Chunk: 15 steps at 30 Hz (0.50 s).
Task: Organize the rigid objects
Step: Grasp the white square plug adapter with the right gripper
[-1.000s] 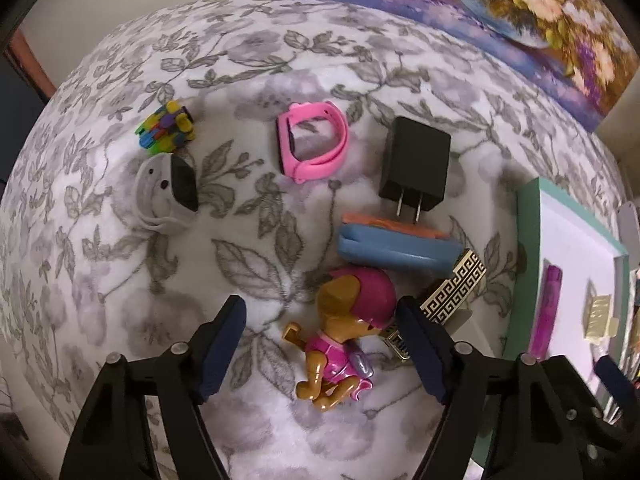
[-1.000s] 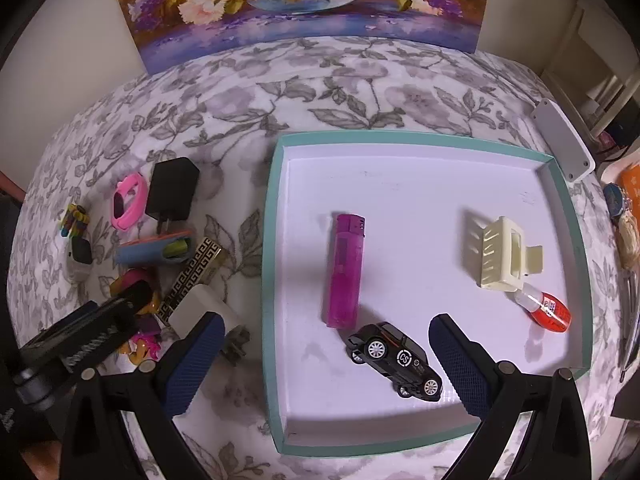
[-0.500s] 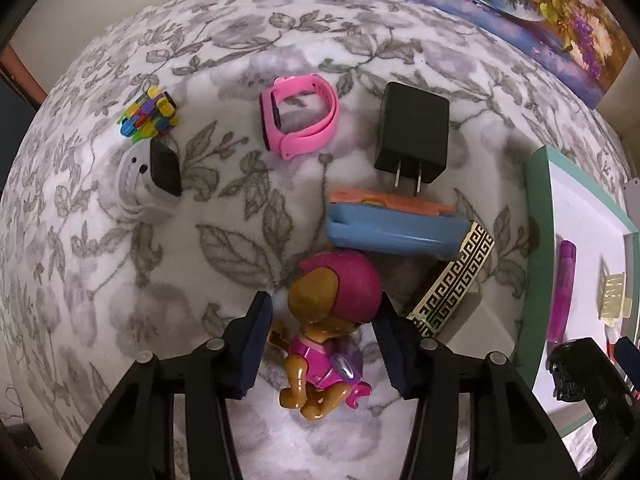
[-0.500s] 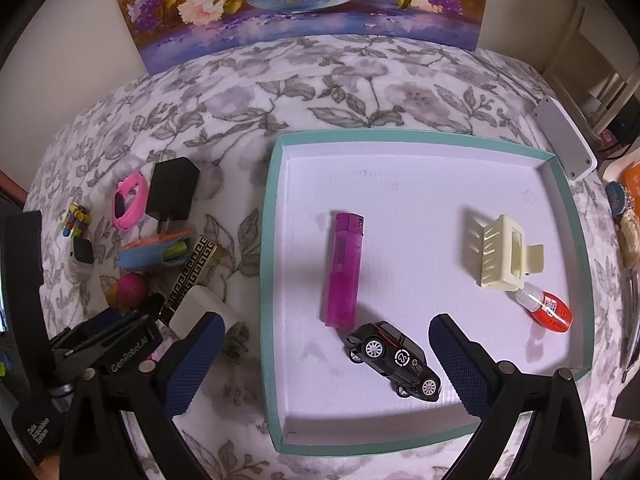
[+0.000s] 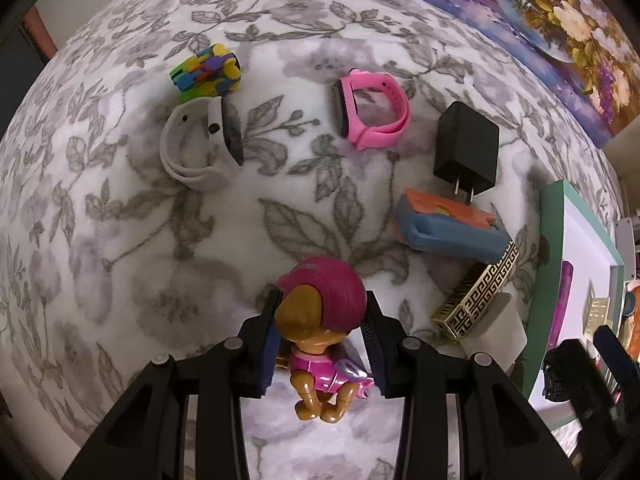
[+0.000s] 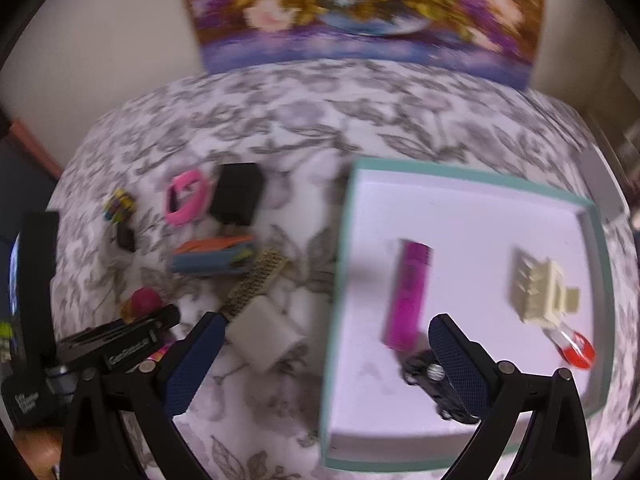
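Closing in since a second ago, the left gripper (image 5: 322,340) now clamps the toy pup (image 5: 320,320) on the floral tabletop (image 5: 160,260), head pointing away, body lengthwise between the fingers; right gripper (image 6: 328,356) gapes wide above the tray (image 6: 340,280).

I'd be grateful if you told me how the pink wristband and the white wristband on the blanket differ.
The pink wristband is vivid pink; the white wristband is pale grey-white. The pink one lies beside the black charger, the white one against the multicoloured toy, farther left. The white one's loop looks wider. Both stand on edge, closed into loops, each with a dark screen.
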Tool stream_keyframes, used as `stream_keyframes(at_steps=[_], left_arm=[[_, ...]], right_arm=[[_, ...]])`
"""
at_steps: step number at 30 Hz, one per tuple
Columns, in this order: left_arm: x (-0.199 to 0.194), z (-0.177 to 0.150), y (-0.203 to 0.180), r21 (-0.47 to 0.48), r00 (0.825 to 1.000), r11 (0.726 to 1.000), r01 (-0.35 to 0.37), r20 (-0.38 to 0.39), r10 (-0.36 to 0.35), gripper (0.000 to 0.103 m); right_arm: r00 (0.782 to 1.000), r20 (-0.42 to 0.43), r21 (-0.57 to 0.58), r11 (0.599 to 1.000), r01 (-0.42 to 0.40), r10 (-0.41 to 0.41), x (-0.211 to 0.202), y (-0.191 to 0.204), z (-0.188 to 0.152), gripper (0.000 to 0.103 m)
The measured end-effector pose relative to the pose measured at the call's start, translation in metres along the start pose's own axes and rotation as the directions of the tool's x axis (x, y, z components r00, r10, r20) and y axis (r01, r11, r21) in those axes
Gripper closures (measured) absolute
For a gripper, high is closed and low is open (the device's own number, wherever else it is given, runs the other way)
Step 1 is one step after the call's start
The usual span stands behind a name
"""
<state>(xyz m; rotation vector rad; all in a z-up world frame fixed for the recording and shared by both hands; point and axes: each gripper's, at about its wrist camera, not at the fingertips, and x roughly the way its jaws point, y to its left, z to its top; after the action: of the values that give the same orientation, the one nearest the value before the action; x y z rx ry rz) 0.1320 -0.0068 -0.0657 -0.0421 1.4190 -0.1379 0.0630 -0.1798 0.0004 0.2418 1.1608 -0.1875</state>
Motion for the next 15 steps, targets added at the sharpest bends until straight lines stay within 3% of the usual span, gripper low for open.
stream_keyframes(at_steps=[9, 15], left_arm=[[-0.004, 0.001, 0.004, -0.007, 1.000, 1.000, 0.003, -0.015, -0.003, 0.063], [-0.002, 0.001, 0.002, -0.001, 1.000, 1.000, -0.009, -0.014, 0.009, 0.063]], right_arm=[[0.999, -0.015, -0.128, 0.991, -0.044, 0.042, 0.015, 0.028, -0.011, 0.030], [0.998, -0.048, -0.187, 0.982, -0.037, 0.028, 0.030, 0.041, -0.018, 0.039]])
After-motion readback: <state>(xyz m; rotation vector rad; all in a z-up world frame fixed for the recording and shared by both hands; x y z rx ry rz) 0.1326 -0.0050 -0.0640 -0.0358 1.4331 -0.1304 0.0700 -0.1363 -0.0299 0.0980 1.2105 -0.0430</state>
